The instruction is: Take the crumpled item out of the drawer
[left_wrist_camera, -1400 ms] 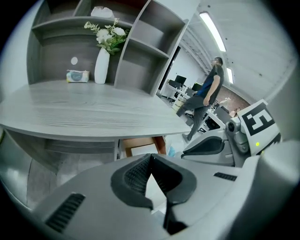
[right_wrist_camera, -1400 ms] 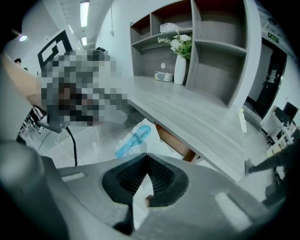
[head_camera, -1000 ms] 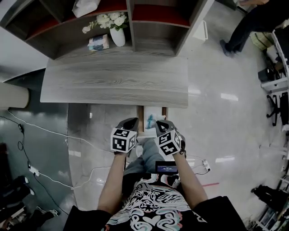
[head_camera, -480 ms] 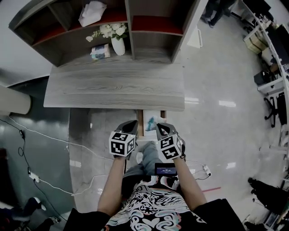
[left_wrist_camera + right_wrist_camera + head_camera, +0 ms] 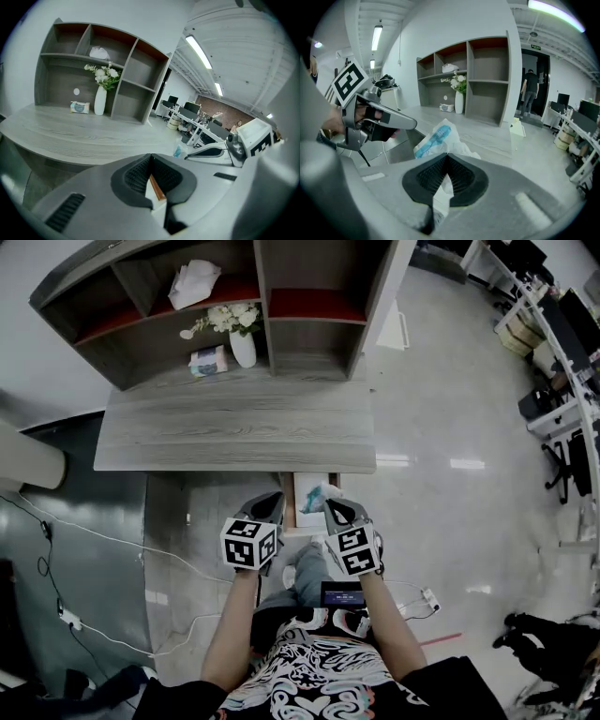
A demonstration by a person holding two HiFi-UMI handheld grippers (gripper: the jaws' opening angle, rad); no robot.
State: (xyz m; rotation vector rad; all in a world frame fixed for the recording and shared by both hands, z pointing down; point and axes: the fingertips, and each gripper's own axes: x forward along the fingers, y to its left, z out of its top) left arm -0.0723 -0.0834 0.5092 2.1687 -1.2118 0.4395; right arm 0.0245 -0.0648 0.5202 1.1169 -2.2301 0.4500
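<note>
The crumpled item (image 5: 436, 138) is a white plastic bag with a blue print. My right gripper (image 5: 446, 176) is shut on its lower part, and the bag stands up past the jaws. In the head view the bag (image 5: 314, 493) is over the pulled-out drawer (image 5: 290, 504) under the grey desk (image 5: 234, 432). My right gripper (image 5: 339, 512) sits at the drawer's right side. My left gripper (image 5: 268, 510) is at the drawer's left wall. In the left gripper view the left gripper (image 5: 151, 180) is shut on a thin brown-edged white board of the drawer (image 5: 156, 190); the bag (image 5: 177, 151) shows beyond.
A shelf unit stands at the back of the desk with a white vase of flowers (image 5: 242, 343), a tissue pack (image 5: 208, 360) and a white bundle (image 5: 195, 282). Cables (image 5: 94, 531) run over the floor on the left. A person (image 5: 529, 96) stands far off by a doorway.
The head camera has shifted, so the desk sits higher in view. Both grippers stay at the drawer's front. The bag now stands up at the right gripper's tip.
</note>
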